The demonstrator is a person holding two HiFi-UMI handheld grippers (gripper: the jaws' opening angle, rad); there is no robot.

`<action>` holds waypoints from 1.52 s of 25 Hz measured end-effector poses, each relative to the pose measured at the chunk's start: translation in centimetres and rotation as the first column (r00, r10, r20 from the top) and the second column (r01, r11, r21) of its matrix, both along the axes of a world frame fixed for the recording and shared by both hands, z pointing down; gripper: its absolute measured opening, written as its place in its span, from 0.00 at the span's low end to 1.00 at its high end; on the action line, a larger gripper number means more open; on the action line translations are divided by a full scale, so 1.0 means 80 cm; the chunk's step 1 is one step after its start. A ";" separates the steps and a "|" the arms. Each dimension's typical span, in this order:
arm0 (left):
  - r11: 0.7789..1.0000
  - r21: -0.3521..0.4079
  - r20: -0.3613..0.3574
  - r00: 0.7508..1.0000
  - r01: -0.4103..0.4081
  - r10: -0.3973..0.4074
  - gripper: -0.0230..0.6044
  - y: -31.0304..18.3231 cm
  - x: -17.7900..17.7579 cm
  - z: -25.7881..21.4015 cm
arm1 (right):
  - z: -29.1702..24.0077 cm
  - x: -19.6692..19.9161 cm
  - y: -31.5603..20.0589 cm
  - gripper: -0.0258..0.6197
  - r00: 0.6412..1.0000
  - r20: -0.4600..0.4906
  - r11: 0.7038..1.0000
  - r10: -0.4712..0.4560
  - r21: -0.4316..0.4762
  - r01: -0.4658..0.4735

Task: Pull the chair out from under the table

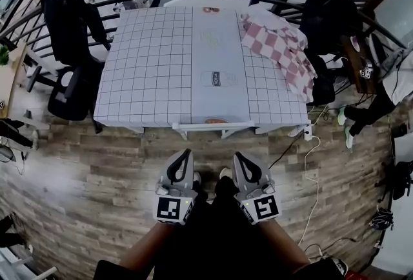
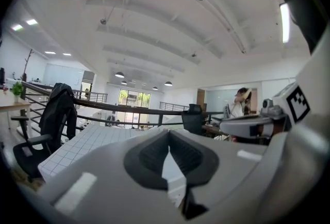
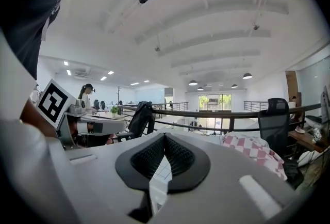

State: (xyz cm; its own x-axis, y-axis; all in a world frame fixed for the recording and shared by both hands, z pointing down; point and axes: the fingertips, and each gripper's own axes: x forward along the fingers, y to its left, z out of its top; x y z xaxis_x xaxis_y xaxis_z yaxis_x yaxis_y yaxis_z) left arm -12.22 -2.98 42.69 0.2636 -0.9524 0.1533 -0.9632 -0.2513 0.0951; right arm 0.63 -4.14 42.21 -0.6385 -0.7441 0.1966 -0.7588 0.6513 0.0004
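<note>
- Under the near edge of the table, at its middle, the chair sits pushed right in. Only a white crossbar and two short splayed white struts show below the hem of the grid-patterned tablecloth.
- That bar is probably the top of the chair's back. The seat and legs are hidden by the cloth, so the chair's build cannot be told.
- Held low in front of the person, the left gripper and the right gripper sit side by side above the wooden floor. Both point toward the table and are well apart from the chair.
- Seen in the left gripper view, the left gripper has its dark ribbed pads pressed together with nothing between them.
- Seen in the right gripper view, the right gripper is likewise closed and empty.
- Judged from this, the task is at its approach step, and the chair is not yet touched.
- The next move calls for parting the jaws, reaching forward and down to the white bar, and closing on it. The pull would then run straight back toward the person.
- One risk is catching the tablecloth hem together with the bar, since a pull would then drag the cloth along.
- Elsewhere, a red-and-white checked cloth lies on the table's far right corner. A black office chair with a dark jacket on it stands at the table's left side.
</note>
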 end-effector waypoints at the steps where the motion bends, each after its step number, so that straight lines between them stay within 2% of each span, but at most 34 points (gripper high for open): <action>1: 1.000 -0.001 0.008 1.000 0.009 -0.009 0.05 -0.004 0.003 0.002 | 0.003 0.004 -0.005 0.04 1.000 0.000 1.000 -0.008 -0.005 0.008; 6: 0.999 -0.025 0.049 0.998 0.044 -0.043 0.05 -0.023 0.023 0.011 | 0.016 0.024 -0.030 0.04 0.998 -0.020 0.998 -0.052 -0.037 0.052; 8: 0.998 -0.041 0.045 0.998 0.051 -0.049 0.05 -0.035 0.032 0.017 | 0.023 0.031 -0.040 0.04 0.996 -0.032 0.996 -0.081 -0.037 0.080; 13: 0.995 -0.094 0.050 0.998 0.031 -0.027 0.05 -0.056 0.053 0.039 | 0.042 0.041 -0.062 0.04 0.988 -0.083 0.991 -0.129 -0.044 0.126; 18: 0.993 -0.112 0.078 0.997 0.037 -0.029 0.05 -0.068 0.044 0.051 | 0.069 0.040 -0.076 0.04 0.976 -0.126 0.982 -0.175 -0.096 0.163; 22: 0.986 -0.160 0.092 0.994 -0.042 0.057 0.05 -0.079 0.038 0.067 | 0.088 0.028 -0.080 0.04 0.967 -0.149 0.972 -0.205 -0.145 0.184; 24: 0.972 -0.213 0.093 0.988 -0.101 0.123 0.05 -0.087 0.038 0.089 | 0.100 0.020 -0.084 0.04 0.955 -0.179 0.964 -0.237 -0.168 0.208; 28: 0.920 -0.326 0.033 0.971 -0.215 0.239 0.05 -0.097 0.040 0.121 | 0.126 0.010 -0.094 0.04 0.924 -0.231 0.939 -0.306 -0.233 0.253; 32: 0.901 -0.356 0.081 0.953 -0.246 0.292 0.05 -0.112 0.027 0.138 | 0.148 0.006 -0.109 0.04 0.888 -0.300 0.924 -0.349 -0.267 0.273; 34: 0.891 -0.372 0.106 0.942 -0.259 0.318 0.05 -0.124 0.020 0.146 | 0.164 0.003 -0.114 0.04 0.860 -0.330 0.908 -0.389 -0.296 0.297; 36: 0.865 -0.409 0.135 0.919 -0.290 0.372 0.05 -0.134 0.020 0.158 | 0.182 0.002 -0.118 0.05 0.830 -0.365 0.893 -0.423 -0.323 0.313; 38: 0.819 -0.453 0.143 0.878 -0.353 0.458 0.05 -0.139 0.027 0.172 | 0.197 0.001 -0.122 0.06 0.803 -0.392 0.880 -0.449 -0.348 0.322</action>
State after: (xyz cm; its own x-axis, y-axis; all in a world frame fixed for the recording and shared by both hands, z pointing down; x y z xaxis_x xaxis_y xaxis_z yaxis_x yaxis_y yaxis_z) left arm -10.05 -14.12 56.46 0.5180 -0.6059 0.6038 -0.7874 -0.6135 0.0598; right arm 0.69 -13.93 57.96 -0.6539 -0.3384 0.6767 -0.3993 0.9140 0.0712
